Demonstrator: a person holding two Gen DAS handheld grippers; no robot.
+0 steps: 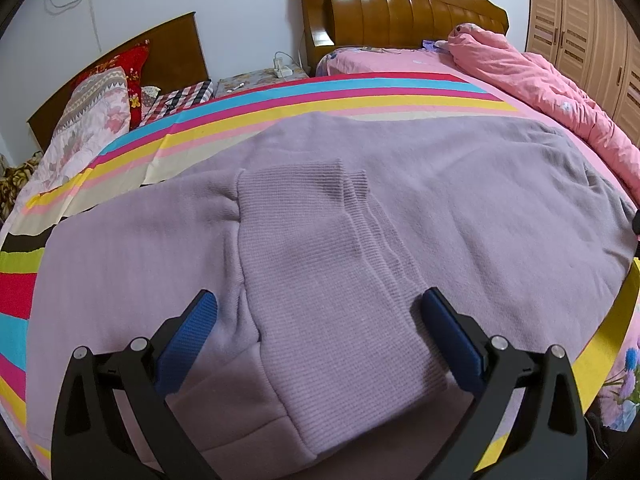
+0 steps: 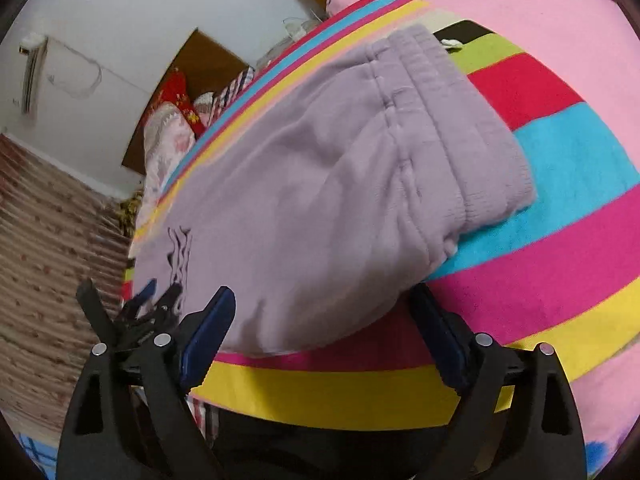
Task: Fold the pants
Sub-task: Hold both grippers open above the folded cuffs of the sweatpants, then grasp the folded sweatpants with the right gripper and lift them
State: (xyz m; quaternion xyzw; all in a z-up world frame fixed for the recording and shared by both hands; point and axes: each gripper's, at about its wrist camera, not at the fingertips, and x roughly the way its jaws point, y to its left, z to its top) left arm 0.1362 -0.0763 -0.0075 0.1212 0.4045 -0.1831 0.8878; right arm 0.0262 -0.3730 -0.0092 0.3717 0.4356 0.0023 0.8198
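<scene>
Lilac fleece pants [image 1: 460, 200] lie folded across a striped blanket [image 1: 280, 100] on a bed. A ribbed cuff [image 1: 312, 260] rests on top of the cloth, right in front of my left gripper [image 1: 318, 300]. That gripper is open, with its blue pads on either side of the cuff and not pressing it. In the right wrist view the pants [image 2: 320, 200] run away to their elastic waistband [image 2: 460, 120]. My right gripper [image 2: 324, 296] stands open at the near folded edge, and the cloth's rim lies between its spread fingers. The left gripper [image 2: 156, 300] shows at the far end.
The striped blanket [image 2: 560, 160] covers a pink sheet. A bunched pink quilt [image 1: 540, 76] lies at the right below a wooden headboard [image 1: 400, 4]. Pillows [image 1: 92, 112] sit on a second bed at the left, and a nightstand [image 1: 256, 80] stands between the beds. A wardrobe [image 1: 580, 20] fills the far right.
</scene>
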